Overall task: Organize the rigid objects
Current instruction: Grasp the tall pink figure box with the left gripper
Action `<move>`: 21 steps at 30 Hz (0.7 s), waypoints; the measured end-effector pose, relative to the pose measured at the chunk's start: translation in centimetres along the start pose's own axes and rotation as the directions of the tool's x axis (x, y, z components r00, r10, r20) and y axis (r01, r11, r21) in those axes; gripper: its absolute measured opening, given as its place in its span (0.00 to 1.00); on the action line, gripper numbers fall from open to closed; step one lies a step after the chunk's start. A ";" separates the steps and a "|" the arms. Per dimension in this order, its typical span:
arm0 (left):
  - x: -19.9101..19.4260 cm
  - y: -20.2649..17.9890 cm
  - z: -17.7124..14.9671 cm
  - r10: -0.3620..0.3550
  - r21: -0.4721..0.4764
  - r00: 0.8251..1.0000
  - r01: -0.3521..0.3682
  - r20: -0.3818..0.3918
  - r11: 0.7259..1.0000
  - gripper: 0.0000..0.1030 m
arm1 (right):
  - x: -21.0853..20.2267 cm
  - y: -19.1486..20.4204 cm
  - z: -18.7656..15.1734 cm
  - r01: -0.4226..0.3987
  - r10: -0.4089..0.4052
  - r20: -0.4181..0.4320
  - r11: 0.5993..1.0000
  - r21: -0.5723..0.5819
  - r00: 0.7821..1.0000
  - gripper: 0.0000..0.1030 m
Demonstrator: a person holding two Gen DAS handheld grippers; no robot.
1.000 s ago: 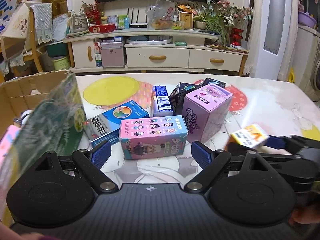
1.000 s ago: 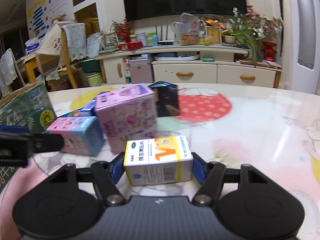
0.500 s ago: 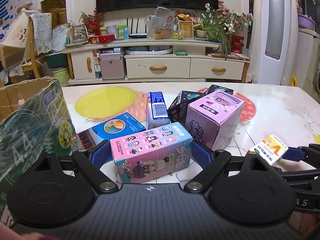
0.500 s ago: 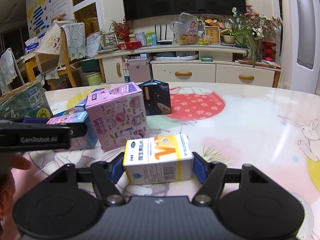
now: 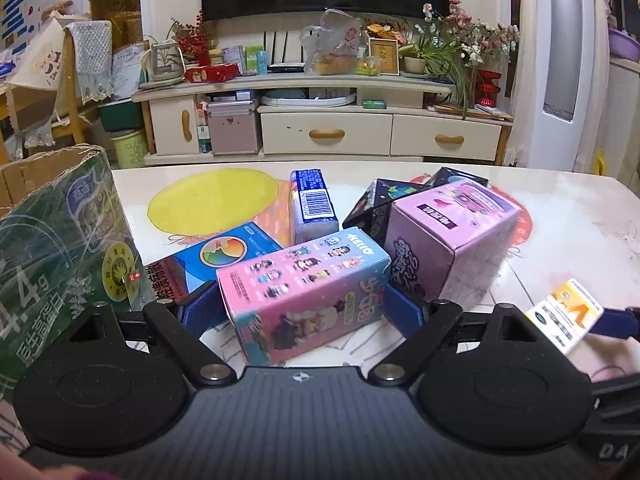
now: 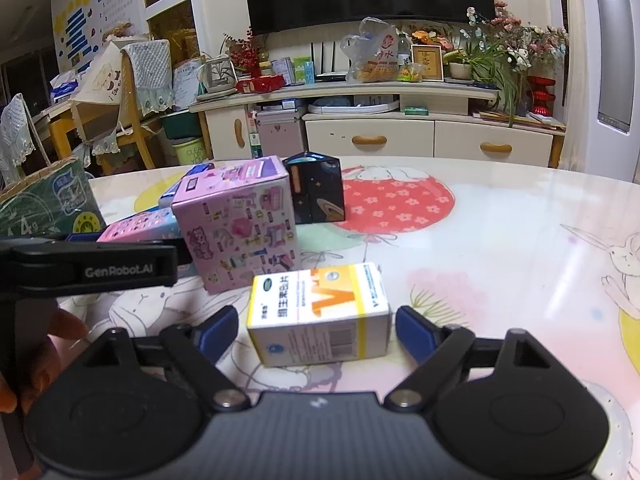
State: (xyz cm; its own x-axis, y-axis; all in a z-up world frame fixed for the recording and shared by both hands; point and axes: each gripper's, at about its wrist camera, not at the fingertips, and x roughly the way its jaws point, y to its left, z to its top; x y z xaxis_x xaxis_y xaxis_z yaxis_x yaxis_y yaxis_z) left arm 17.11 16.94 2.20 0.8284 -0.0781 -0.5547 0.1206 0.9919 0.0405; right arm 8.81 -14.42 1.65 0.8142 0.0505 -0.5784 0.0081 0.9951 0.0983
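Nearest, the left gripper (image 5: 302, 304) straddled a pink carton (image 5: 306, 292) lying on the table (image 5: 560, 208); its blue pads (image 5: 198, 306) sat at the carton's two ends, though whether they pressed it could not be told. The right gripper (image 6: 316, 328) stood wide, clear gaps between its pads (image 6: 218, 328) and the yellow-and-white medicine box (image 6: 320, 314) resting on the table between them.

Beside the left gripper, at the table's left edge, rose a green cardboard case (image 5: 60, 256), open at the top. Just behind the pink carton lay one blue box with a colour wheel (image 5: 224, 256), partly hidden by it, and one tall lilac box (image 5: 448, 240) touching its right end. That lilac box also stood between the two grippers. Farther back lay a blue-and-white pack (image 5: 314, 204), barcode up, and two dark space-print cubes (image 5: 384, 208) close behind the lilac box. Seven loose boxes in all showed on the table. Beyond the far edge stood a cream TV cabinet (image 5: 324, 136).
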 end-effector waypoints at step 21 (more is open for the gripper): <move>-0.4 -1.1 -0.5 -0.054 0.103 0.999 0.053 0.004 0.993 0.81 | 0.1 -0.5 0.0 0.009 -0.009 0.001 0.999 0.031 1.000 0.93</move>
State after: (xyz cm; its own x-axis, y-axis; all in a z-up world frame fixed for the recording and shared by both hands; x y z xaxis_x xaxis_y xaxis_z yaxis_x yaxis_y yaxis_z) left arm 16.42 15.98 1.95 0.8228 -0.1321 -0.5528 0.2206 0.9706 0.0965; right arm 8.88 -14.95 1.58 0.8144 0.0411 -0.5789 0.0339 0.9924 0.1181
